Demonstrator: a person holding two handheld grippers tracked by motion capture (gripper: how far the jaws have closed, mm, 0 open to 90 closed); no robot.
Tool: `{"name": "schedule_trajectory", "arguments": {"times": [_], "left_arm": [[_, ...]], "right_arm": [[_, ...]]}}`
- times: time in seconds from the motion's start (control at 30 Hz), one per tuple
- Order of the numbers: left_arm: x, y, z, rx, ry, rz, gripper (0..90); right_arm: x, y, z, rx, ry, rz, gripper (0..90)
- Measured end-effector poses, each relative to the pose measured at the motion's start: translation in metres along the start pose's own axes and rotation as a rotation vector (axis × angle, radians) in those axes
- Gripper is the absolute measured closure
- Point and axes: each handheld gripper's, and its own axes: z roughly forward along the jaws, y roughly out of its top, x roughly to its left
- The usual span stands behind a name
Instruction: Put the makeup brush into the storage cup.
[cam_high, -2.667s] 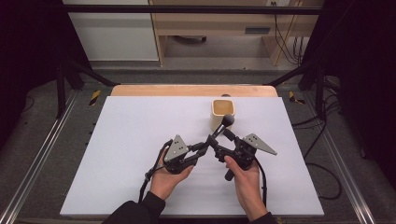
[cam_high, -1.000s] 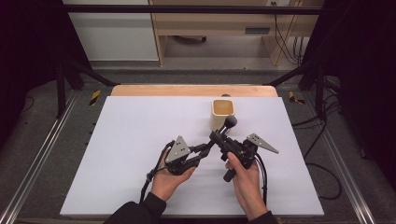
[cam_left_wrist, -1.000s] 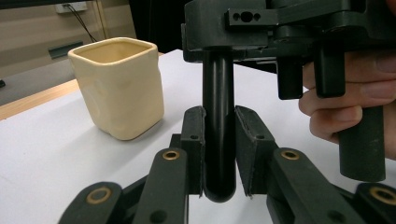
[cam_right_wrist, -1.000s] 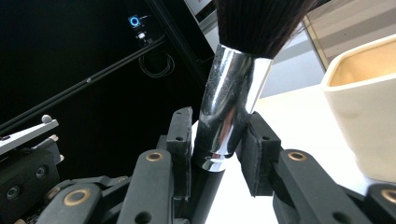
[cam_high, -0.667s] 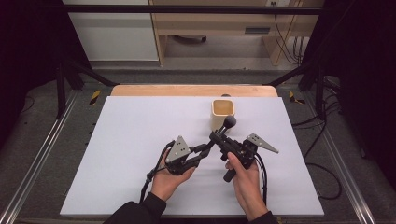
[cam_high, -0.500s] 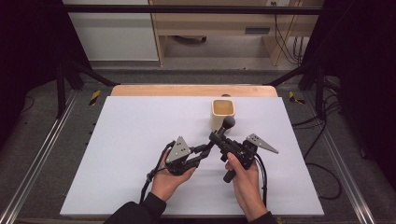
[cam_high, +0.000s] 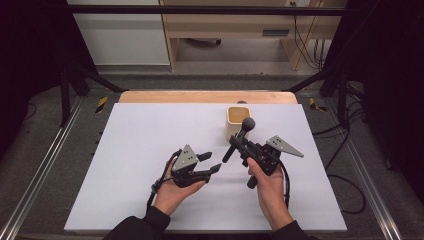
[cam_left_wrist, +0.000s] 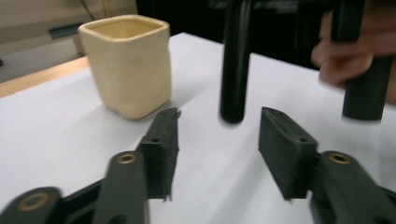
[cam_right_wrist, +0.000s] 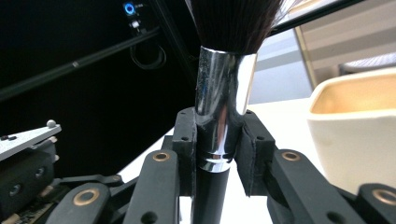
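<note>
A black make-up brush (cam_high: 242, 133) with a chrome collar (cam_right_wrist: 224, 93) stands tilted, bristles up, in my right gripper (cam_high: 240, 143), which is shut on its collar and handle. My left gripper (cam_high: 212, 162) is open to the brush's left; its jaws have just been opening. The handle's lower end (cam_left_wrist: 235, 70) hangs just ahead of the gap between the left gripper's pads (cam_left_wrist: 161, 144), touching neither. A cream square cup (cam_high: 235, 121) stands upright on the white table just behind the brush; it is also in the left gripper view (cam_left_wrist: 127, 63) and the right gripper view (cam_right_wrist: 355, 135).
The white table top (cam_high: 140, 145) has a wooden strip (cam_high: 200, 96) along its far edge. Metal rails (cam_high: 45, 165) run along both sides, and cables (cam_high: 345, 150) lie on the floor at the right. A hand (cam_left_wrist: 348, 56) holds the right gripper's grip.
The left gripper's jaws, closed on the brush handle's lower end before, have opened and come off it. The right gripper keeps the brush in about the same place.
</note>
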Motion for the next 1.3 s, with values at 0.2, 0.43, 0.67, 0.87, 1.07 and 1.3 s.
{"name": "schedule_trajectory", "arguments": {"times": [0.2, 0.43, 0.67, 0.87, 1.07, 1.3], "left_arm": [[0.012, -0.008, -0.019, 0.030, 0.056, 0.010, 31.4], [0.024, -0.021, -0.046, 0.028, 0.130, 0.016, 19.8], [0.039, -0.041, -0.066, 0.007, 0.190, 0.004, 9.9], [0.050, -0.051, -0.076, -0.012, 0.218, -0.008, 7.7], [0.056, -0.059, -0.085, -0.038, 0.239, -0.013, 6.4], [0.061, -0.065, -0.093, -0.066, 0.263, -0.021, 6.2]], "right_arm": [[0.004, 0.018, 0.003, 0.034, -0.029, -0.136, 71.7], [0.007, 0.032, 0.012, 0.080, -0.054, -0.233, 71.7], [0.004, 0.042, 0.015, 0.099, -0.084, -0.276, 71.7], [-0.001, 0.049, 0.020, 0.112, -0.102, -0.303, 71.7], [-0.006, 0.056, 0.026, 0.112, -0.113, -0.316, 71.8], [-0.010, 0.062, 0.029, 0.109, -0.126, -0.319, 71.7]]}}
